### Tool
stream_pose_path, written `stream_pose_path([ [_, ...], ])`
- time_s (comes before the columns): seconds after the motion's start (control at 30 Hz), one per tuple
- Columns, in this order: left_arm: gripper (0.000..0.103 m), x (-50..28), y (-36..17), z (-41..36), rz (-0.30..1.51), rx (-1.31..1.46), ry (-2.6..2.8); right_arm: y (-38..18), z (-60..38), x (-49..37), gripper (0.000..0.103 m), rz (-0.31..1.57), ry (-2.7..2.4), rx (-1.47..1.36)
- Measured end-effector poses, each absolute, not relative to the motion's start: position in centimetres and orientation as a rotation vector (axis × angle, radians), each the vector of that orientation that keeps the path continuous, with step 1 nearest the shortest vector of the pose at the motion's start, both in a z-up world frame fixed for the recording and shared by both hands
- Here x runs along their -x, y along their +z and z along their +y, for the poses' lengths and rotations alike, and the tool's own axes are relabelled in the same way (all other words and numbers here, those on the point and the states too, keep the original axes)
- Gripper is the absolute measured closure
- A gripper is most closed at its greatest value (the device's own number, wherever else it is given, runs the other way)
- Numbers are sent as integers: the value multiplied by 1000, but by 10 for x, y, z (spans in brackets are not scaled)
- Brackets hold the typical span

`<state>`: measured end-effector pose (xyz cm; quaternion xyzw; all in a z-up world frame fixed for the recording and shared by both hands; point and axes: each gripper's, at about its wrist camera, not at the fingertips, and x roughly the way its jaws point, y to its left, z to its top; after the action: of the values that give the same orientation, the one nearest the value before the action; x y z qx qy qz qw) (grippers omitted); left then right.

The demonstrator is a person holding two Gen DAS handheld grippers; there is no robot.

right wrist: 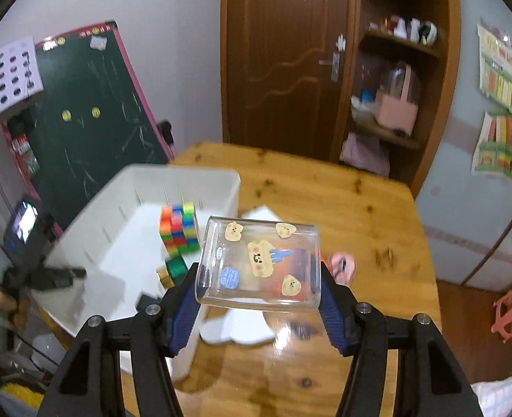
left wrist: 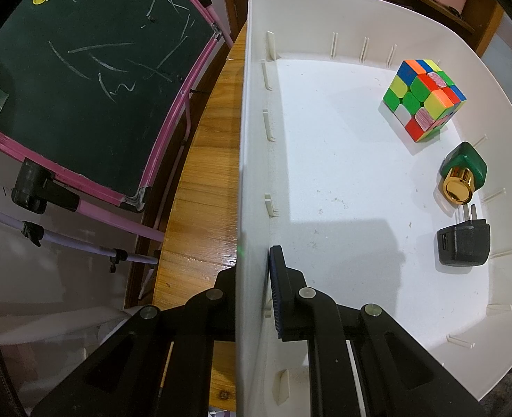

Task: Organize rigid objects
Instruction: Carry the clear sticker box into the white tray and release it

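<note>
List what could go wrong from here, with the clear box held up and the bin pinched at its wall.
1. The right gripper grips the clear sticker box only near its lower edge; it is smooth and tilted, so it may slip or pivot.
2. Lowered into the white bin, the box could strike the puzzle cube or the green and gold piece.
3. The left gripper pinches one thin wall; tugging could tilt or slide the bin.

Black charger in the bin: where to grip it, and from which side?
Judging from the left wrist view: come from above and close on the two long flat sides of the charger body, not the prongs. It lies flat on the bin floor, prongs pointing toward the gold-capped bottle, with bare floor on its other sides.
</note>
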<state>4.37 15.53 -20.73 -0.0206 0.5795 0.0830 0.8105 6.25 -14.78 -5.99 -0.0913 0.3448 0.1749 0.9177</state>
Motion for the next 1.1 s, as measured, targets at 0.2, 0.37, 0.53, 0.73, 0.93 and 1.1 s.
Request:
stream_pose_path([
  [0.2,89,-44,-207,155,1238,45,177,-26,-121,-75,41,630,390,227],
  [0.37,89,-43,-207,155,1236,46,176,1,-91,-90,41,573,439,233],
  [0.53,89,-43,-207,155,1235,47,177,8,-59,-104,41,558,488,258],
  [0.73,89,-44,-206,154,1232,59,181,-18,-16,-130,41,619,558,303],
  [0.93,89,-42,-206,157,1233,101,189,-59,19,-153,41,714,581,377],
  [1.1,89,-39,-204,156,1232,106,191,-92,41,-164,41,788,594,434],
])
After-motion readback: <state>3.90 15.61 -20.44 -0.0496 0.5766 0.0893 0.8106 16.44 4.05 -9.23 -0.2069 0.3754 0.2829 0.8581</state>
